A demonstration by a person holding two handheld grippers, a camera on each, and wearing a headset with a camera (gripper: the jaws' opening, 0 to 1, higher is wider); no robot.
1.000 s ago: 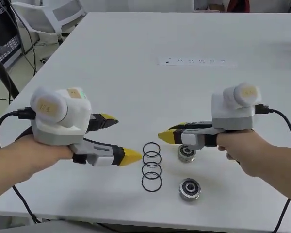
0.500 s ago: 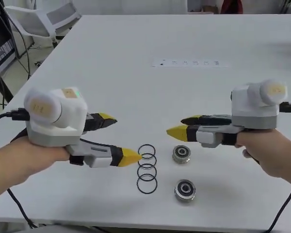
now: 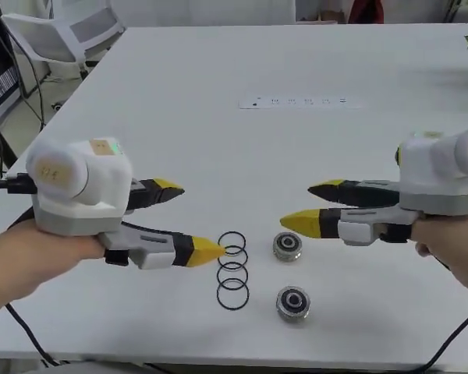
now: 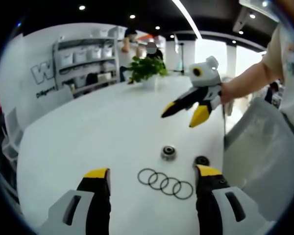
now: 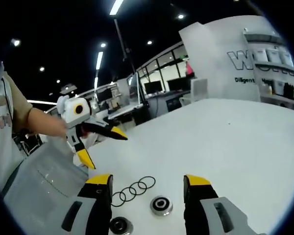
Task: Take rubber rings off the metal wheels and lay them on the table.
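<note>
Rubber rings [image 3: 232, 271]: 4, loose, touching row on counter [image 3: 218, 78]. Metal wheels [image 3: 287, 245] [image 3: 293, 302]: 2, just right of row. Left gripper [image 3: 195, 218], right gripper [image 3: 303, 204]: jaws wide apart, empty. Change: right gripper pulled back rightward, clear of wheels.

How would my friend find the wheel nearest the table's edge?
On the big white table, find the row of four black rings near the front edge. Just right of them, the near wheel sits closest to that edge, beside the last ring. The far wheel lies further back.
</note>
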